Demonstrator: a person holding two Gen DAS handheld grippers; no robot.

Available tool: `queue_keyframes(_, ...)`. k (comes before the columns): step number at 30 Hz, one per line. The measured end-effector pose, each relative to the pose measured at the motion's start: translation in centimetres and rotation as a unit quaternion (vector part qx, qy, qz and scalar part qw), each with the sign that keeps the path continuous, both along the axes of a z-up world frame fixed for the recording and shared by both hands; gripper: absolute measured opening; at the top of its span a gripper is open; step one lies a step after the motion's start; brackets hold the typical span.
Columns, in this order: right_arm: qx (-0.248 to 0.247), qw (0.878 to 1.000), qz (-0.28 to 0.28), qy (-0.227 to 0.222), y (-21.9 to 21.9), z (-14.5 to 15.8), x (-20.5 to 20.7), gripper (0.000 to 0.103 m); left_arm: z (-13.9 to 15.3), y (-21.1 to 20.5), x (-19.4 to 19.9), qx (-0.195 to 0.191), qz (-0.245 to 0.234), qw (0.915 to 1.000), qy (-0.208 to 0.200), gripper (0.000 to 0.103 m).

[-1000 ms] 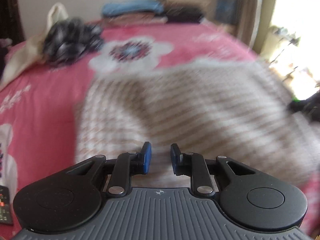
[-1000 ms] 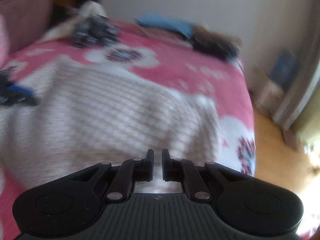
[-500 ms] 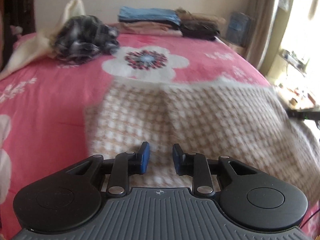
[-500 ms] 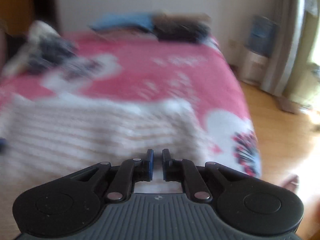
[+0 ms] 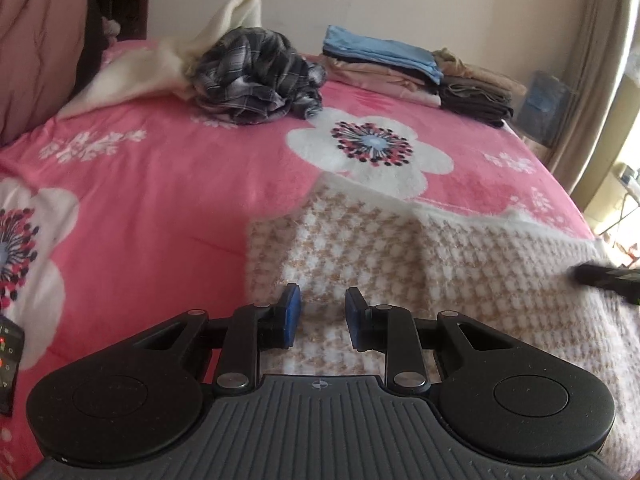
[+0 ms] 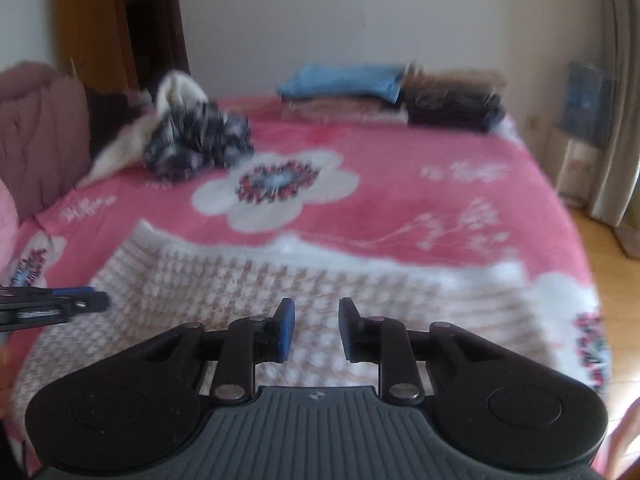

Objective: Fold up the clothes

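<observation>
Here the checked beige-and-white garment (image 5: 420,264) lies spread flat on the near part of the bed (image 5: 160,184), its white edge running along the far side against the pink flowered cover. Laid out this way, it looks ready for a fold, with both side edges within reach of a hand-held gripper at each end.

The left hand-held gripper (image 5: 323,316) hangs over the garment's left part, its blue-padded fingers apart with only bare cloth showing in the gap; nothing is pinched. The right hand-held gripper (image 6: 316,328) sits over the right part of the same garment, and its jaws are opening, with no cloth caught between them. That view is blurred, so fine detail of the fabric under it is hard to read. Each gripper's tip shows at the edge of the other's view, so the two stand at opposite sides of the garment, probably placed to work both sides at once.

At the far left of the bed a crumpled dark plaid garment (image 5: 256,76) rests against a cream cloth (image 5: 160,64), seemingly still to be folded. At the far right sits a stack of folded clothes (image 5: 416,72), blue on top, which suggests finished pieces are parked there, away from the working area.
</observation>
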State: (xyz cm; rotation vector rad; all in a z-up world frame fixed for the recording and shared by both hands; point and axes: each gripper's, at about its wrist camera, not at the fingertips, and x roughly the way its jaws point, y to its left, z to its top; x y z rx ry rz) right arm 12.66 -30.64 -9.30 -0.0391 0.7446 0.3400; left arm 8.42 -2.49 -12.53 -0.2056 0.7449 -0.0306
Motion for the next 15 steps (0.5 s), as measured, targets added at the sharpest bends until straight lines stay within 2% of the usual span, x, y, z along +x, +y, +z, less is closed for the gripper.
queue_keyframes(2, 0.014, 0.999, -0.026, 0.013, 0.1, -1.4, 1.8, 0.030, 0.1, 0.3, -0.1, -0.002, 0.009, 1.0000, -0.001, 0.025)
queue_keyframes(5, 0.047, 0.996, -0.064, 0.033, -0.4, -1.0, 3.1, 0.030, 0.5, 1.0, -0.4, -0.014, 0.023, 0.9996, -0.010, 0.025)
queue_keyframes(7, 0.029, 0.997, -0.072, 0.026, -0.4, -0.1, 2.1, 0.031, 0.8, 1.4, -0.4, -0.011, 0.040, 0.9990, -0.017, 0.029)
queue_keyframes(8, 0.022, 0.997, -0.072, 0.019, -0.4, 0.5, 1.4, 0.031, 0.8, 1.7, -0.2, -0.017, 0.047, 0.9986, -0.015, 0.029)
queue_keyframes(11, 0.038, 0.998, -0.051, -0.004, -0.8, 2.1, -1.1, 0.031, 0.7, 2.8, 0.0, -0.045, 0.068, 0.9967, -0.007, 0.029)
queue_keyframes(15, 0.058, 0.998, -0.035, -0.002, -0.3, 2.4, -1.6, 0.031, 2.1, 2.1, -0.5, -0.032, 0.062, 0.9969, -0.037, 0.029)
